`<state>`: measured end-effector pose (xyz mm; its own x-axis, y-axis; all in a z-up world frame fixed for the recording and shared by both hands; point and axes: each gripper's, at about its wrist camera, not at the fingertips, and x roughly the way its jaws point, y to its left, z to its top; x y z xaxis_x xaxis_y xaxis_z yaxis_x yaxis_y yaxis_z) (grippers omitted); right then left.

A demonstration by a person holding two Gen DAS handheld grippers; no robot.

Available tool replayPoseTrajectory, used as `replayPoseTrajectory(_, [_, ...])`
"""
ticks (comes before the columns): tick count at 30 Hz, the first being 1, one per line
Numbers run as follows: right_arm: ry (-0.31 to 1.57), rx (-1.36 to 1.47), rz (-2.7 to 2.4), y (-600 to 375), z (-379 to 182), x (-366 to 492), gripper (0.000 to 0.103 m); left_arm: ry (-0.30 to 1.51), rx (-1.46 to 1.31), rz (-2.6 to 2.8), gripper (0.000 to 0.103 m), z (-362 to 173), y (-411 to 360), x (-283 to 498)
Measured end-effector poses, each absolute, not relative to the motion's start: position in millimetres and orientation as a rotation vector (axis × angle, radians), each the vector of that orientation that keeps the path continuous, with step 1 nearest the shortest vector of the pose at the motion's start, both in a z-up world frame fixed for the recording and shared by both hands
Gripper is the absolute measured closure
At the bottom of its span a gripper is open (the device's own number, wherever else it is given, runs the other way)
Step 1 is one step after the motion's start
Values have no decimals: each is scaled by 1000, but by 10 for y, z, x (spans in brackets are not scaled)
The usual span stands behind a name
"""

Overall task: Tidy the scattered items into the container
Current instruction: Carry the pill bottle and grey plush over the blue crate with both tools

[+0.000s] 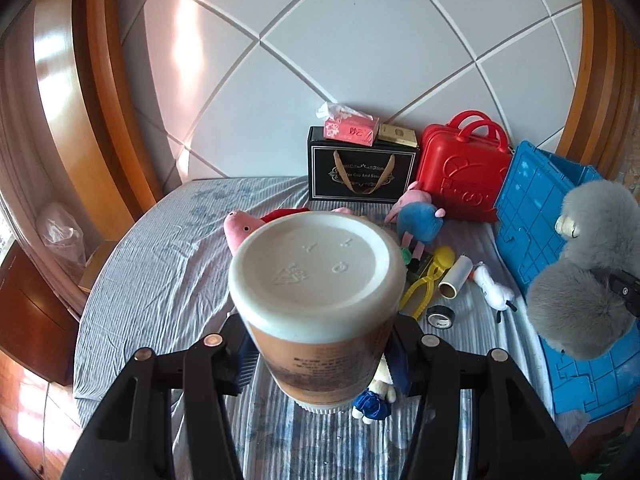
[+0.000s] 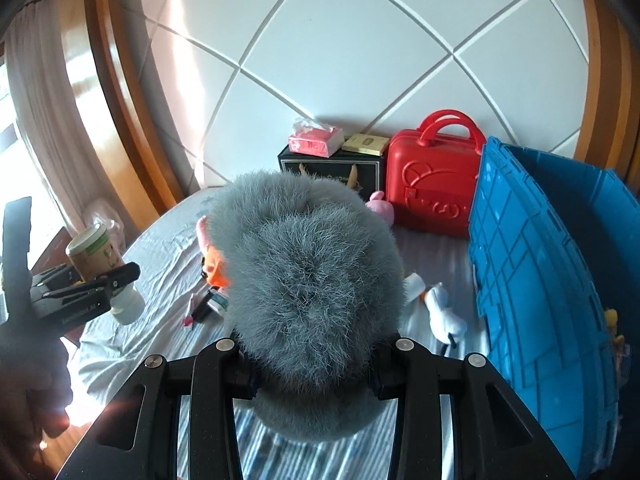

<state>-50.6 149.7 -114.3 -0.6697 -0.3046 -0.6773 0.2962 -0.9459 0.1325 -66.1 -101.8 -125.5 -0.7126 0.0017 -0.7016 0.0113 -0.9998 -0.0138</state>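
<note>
Yellow toy [image 2: 612, 320] inside crate [image 2: 540, 280] shows rightward only.

In my left claw's view, the brown-labelled white plastic cup [image 1: 318, 304] hid most of the pink pig plush [image 1: 240, 229] behind it. The fluffy grey plush [image 2: 308, 280] blocked the bedding ahead of my right claw; the blue plastic crate [image 2: 536, 280] ran off-frame.

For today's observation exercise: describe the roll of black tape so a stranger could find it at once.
Start at the blue crate on the bed's right side, then look left across the striped sheet. The black tape lies flat below the white cardboard-cored roller and beside the yellow tool. It is the only small dark ring there.
</note>
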Motion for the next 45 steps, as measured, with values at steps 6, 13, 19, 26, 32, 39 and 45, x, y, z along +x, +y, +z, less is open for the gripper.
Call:
replayPoseTrajectory(6, [-24,1017,-2616,1642,-913,-326,66,6,1140,-2932,51,-1010,-869,-543])
replayPoseTrajectory(13, [-35,942,-2646,1911,-644,-181,66,-9,1079,-2980,51,-738,-610,-495])
replayPoseTrajectory(19, [-61,883,-2678,2217,-431,-128,66,-47,1037,-3038,51,-536,-283,-504])
replayPoseTrajectory(26, [-120,815,-2732,2680,-246,-70,66,-116,1042,-3103,51,-345,246,-580])
replayPoseTrajectory(32, [-178,768,-2787,3190,-122,-80,66,-207,1022,-3183,51,-126,843,-641])
replayPoseTrajectory(39, [-237,736,-2857,3834,-16,-91,66,-275,1048,-3264,51,14,1564,-726])
replayPoseTrajectory(45, [-270,746,-2920,4342,27,-111,66,-323,1063,-3332,51,76,2108,-815])
